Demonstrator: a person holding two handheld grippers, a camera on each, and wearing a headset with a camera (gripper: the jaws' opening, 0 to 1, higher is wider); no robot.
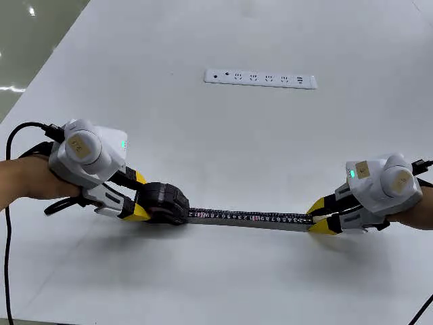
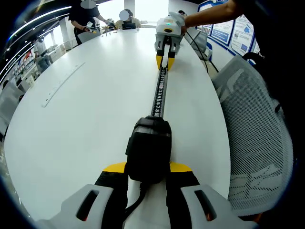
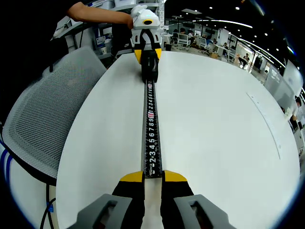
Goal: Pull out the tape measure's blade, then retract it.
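Note:
A black tape measure case [image 1: 162,202] lies on the white table [image 1: 223,135], clamped between the yellow-tipped jaws of my left gripper [image 1: 141,198]; in the left gripper view the case [image 2: 149,149] sits right in front of that gripper [image 2: 148,168]. Its dark blade [image 1: 250,217] with white numbers runs flat along the table to my right gripper [image 1: 318,217], which is shut on the blade's end. In the right gripper view the blade [image 3: 151,133] stretches from the right gripper [image 3: 152,177] away to the case [image 3: 148,64].
A white power strip [image 1: 260,78] lies farther back on the table. A black cable [image 1: 8,203] trails off the left gripper. A grey mesh chair [image 2: 248,143] stands beside the table edge. People sit at the table's far end [image 2: 105,19].

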